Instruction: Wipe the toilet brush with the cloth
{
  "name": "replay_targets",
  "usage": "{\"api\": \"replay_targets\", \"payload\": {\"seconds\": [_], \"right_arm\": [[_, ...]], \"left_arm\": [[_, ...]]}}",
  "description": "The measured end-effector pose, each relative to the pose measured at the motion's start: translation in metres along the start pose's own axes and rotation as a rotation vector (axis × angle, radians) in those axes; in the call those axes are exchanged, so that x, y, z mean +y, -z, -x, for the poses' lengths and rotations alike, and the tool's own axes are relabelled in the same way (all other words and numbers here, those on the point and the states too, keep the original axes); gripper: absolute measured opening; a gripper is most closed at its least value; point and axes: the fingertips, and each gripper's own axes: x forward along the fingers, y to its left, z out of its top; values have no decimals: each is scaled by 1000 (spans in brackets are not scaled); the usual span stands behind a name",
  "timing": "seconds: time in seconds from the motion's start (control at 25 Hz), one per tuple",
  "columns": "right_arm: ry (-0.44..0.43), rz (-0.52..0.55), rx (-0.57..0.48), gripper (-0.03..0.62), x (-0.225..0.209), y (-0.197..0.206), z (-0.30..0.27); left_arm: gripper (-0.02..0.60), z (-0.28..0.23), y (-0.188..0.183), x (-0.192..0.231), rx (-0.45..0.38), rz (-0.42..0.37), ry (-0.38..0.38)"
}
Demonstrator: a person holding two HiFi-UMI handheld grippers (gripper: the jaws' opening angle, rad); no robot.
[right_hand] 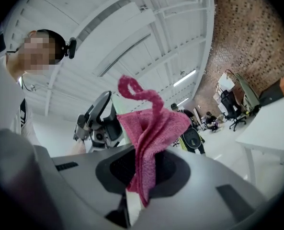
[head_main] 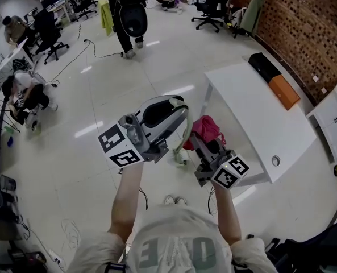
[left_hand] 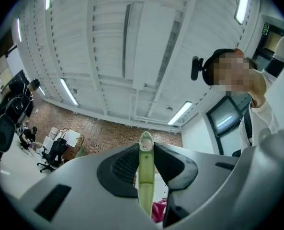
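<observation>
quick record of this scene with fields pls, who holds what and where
left tongs: shut on the pale green toilet brush, handle end poking out past the tips
right tongs: shut on the pink cloth, loose end curling upward
brush vs cloth: both held in the air, close side by side; contact cannot be told
nearby: white table, ahead and to the right in the head view
</observation>
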Motion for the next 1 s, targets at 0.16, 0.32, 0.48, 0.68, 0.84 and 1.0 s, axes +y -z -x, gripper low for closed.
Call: {"api": "replay_targets", "payload": {"seconds": [0.16, 0.32, 0.48, 0.68, 0.84, 1.0], "right_arm": [[-2, -51, 35, 31, -1, 27, -9], [-14, -80, 79, 31, 3, 48, -15], [107, 93, 78, 31, 9, 33, -3], [95, 173, 145, 31, 43, 47, -12], [81, 120, 212, 32, 50, 71, -28], [132, 126, 248, 31, 41, 81, -25]], "left_arm": [[101, -1, -14, 4, -16, -13, -4], [101, 1, -28, 9, -49, -20, -13], [100, 6, -23, 28, -23, -73, -108], [100, 6, -14, 41, 14, -126, -206], [100, -2, -10, 43, 6, -96, -200], [100, -6, -5, 33, -14, -54, -172]]}}
